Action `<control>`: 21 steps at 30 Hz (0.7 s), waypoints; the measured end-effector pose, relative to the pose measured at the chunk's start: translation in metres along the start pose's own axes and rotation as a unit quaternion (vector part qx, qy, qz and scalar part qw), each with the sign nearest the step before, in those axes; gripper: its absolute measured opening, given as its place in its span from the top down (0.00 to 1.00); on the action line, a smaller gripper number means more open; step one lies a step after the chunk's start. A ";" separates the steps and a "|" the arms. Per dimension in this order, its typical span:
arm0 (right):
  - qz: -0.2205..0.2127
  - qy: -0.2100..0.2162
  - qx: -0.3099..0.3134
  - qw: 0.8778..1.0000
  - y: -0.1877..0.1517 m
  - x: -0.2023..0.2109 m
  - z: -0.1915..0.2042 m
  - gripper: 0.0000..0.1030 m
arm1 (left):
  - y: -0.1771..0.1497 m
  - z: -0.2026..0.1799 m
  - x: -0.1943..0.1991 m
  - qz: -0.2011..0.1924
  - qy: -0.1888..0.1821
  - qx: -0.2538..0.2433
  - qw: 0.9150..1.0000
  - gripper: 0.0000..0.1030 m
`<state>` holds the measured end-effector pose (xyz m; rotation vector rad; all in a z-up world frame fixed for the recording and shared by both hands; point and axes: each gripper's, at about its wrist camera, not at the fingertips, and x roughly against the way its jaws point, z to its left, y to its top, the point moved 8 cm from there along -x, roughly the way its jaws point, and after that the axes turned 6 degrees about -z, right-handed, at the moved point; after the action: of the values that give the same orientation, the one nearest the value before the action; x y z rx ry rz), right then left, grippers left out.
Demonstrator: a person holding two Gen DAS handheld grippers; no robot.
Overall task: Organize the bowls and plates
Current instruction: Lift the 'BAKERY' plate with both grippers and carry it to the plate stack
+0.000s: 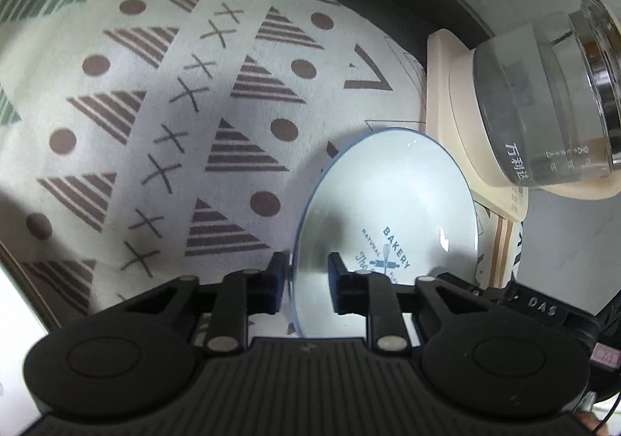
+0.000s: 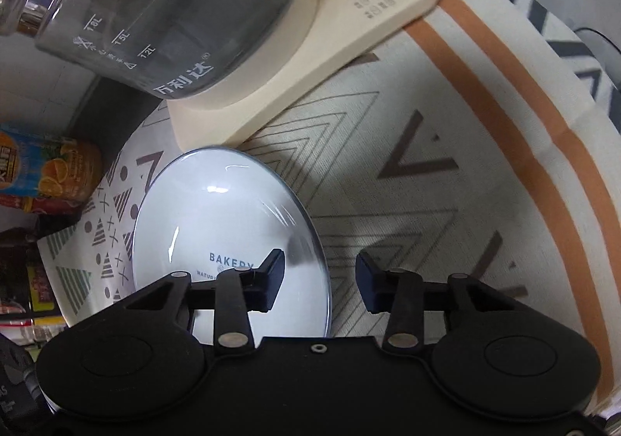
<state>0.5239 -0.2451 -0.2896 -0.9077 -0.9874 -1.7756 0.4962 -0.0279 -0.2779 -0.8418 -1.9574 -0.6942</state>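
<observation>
— What text can you read from my two wrist cameras?

— On the plate [image 1: 388,211] I read "BAKERY" and "NATURAL" in blue. On the glass kettle [image 2: 174,9] I see white Chinese characters "万利达" and the marks 1.8L, 1.5L, 1.2L. My left gripper body [image 1: 543,310] carries "DAS". The print on the orange can [image 2: 46,172] is too blurred.

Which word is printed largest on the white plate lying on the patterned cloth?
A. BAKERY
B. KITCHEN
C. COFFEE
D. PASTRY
A: both wrist views show "BAKERY" in blue capitals on the face of the white plate, with smaller "NATURAL" lettering beside it.
</observation>
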 end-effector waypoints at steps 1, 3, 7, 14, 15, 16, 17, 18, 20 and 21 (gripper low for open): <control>0.002 0.001 0.005 1.000 0.001 -0.001 0.001 0.67 | 0.000 0.000 0.000 0.000 0.003 0.002 1.000 0.82; 0.015 0.012 0.010 1.000 -0.001 -0.004 0.003 0.80 | -0.001 -0.001 0.000 -0.007 0.005 0.000 1.000 0.82; 0.012 0.018 0.032 0.999 -0.003 -0.005 0.006 0.80 | -0.001 0.000 0.000 -0.015 0.004 -0.002 1.000 0.85; -0.009 0.029 0.047 0.998 -0.002 0.003 0.015 0.81 | 0.004 -0.004 0.015 -0.044 -0.003 -0.011 0.999 0.86; -0.016 0.037 0.047 0.998 -0.002 0.008 0.018 0.82 | 0.006 -0.003 0.018 -0.047 -0.005 -0.011 0.999 0.86; -0.021 0.045 0.046 0.998 -0.001 0.012 0.020 0.84 | 0.008 -0.003 0.022 -0.050 -0.008 -0.011 0.999 0.86; -0.027 0.054 0.045 0.997 0.000 0.017 0.022 0.86 | 0.009 -0.002 0.025 -0.052 -0.013 -0.012 0.998 0.86; -0.033 0.061 0.046 0.996 0.001 0.021 0.026 0.87 | 0.011 -0.002 0.029 -0.055 -0.017 -0.012 0.998 0.86; -0.043 0.065 0.054 0.996 0.002 0.026 0.032 0.88 | 0.014 -0.003 0.036 -0.063 -0.020 -0.019 0.998 0.86; -0.047 0.065 0.056 0.995 0.001 0.027 0.035 0.88 | 0.016 -0.002 0.040 -0.067 -0.018 -0.022 0.997 0.86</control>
<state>0.5216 -0.2234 -0.2510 -0.6760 -1.0489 -1.8133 0.4941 -0.0078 -0.2395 -0.7584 -2.0520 -0.8085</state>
